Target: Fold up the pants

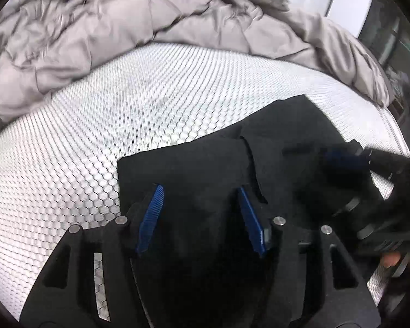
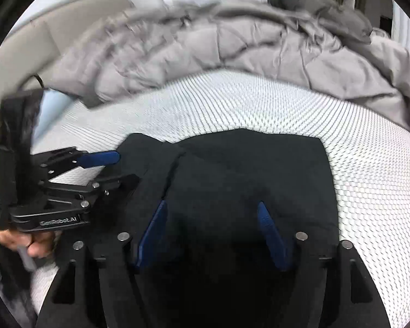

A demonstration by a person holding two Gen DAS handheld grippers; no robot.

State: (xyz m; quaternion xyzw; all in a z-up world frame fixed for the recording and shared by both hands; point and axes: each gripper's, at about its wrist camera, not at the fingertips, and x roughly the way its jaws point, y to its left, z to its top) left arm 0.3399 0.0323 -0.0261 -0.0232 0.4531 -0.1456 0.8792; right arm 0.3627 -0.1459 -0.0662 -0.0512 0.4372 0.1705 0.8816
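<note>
Black pants [image 2: 246,175] folded flat on the white honeycomb mattress [image 2: 369,169], near its front edge, well short of the grey duvet [image 2: 205,54] bunched along the far side. My left gripper [image 1: 201,191] sits over the pants' left part, blue pads apart, nothing clamped. My right gripper [image 2: 213,205] over the middle, pads apart too, cloth below them, not pinched.

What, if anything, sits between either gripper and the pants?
Nothing visible. The black pants lie folded on the honeycomb mattress cover, and both the left gripper and right gripper are directly over the fabric, jaws open. The grey comforter is bunched behind, clear of them.
</note>
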